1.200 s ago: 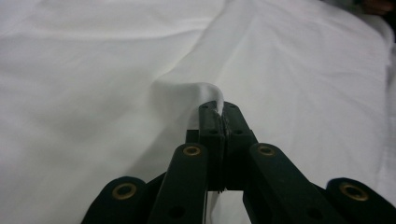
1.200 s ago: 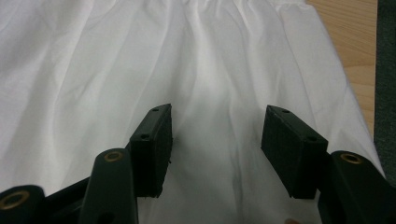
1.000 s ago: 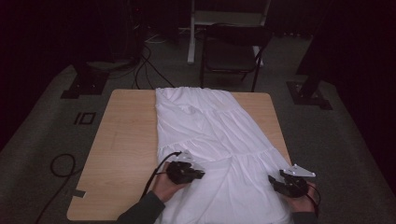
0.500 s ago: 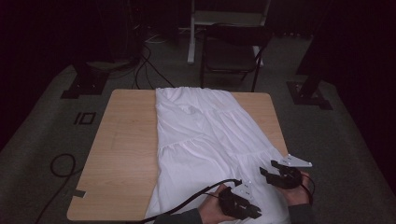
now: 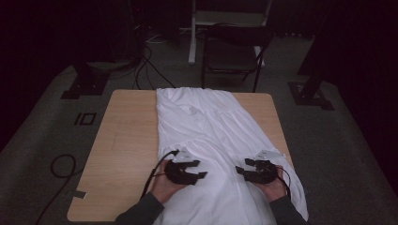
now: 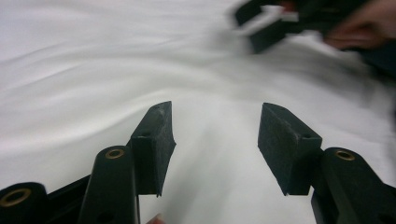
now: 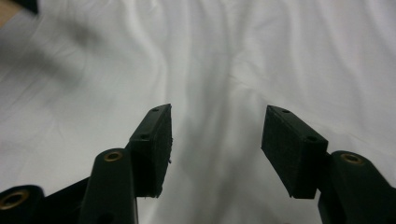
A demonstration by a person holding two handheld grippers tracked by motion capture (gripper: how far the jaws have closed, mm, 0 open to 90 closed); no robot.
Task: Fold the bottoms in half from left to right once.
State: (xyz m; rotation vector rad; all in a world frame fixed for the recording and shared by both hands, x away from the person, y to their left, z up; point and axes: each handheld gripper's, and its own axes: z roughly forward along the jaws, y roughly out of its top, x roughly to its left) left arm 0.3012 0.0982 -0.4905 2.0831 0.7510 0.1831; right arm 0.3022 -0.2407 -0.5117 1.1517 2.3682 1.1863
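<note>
A white garment [image 5: 206, 122] lies spread lengthwise on the wooden table [image 5: 126, 136], its near end hanging over the front edge. My left gripper [image 5: 199, 168] hovers over the garment's near left part, pointing right. Its jaws have just been opening, with nothing between the pads, just white cloth [image 6: 93, 70] beneath the left gripper [image 6: 215, 121]. My right gripper [image 5: 242, 167] faces it from the right and also appears blurred as the right gripper [image 6: 271, 23]. The right gripper [image 7: 217, 126] has just been closing a little but stands open over wrinkled cloth [image 7: 280, 56].
Bare wood lies left of the garment, with a narrow strip on its far right. A dark folding chair [image 5: 234, 51] stands behind the table. Cables [image 5: 61, 164] trail on the grey floor at left, and stand bases [image 5: 312, 93] sit at both sides.
The left gripper swung right toward the near edge, then came back left and opened from shut. The right gripper moved left toward the middle of the garment.
</note>
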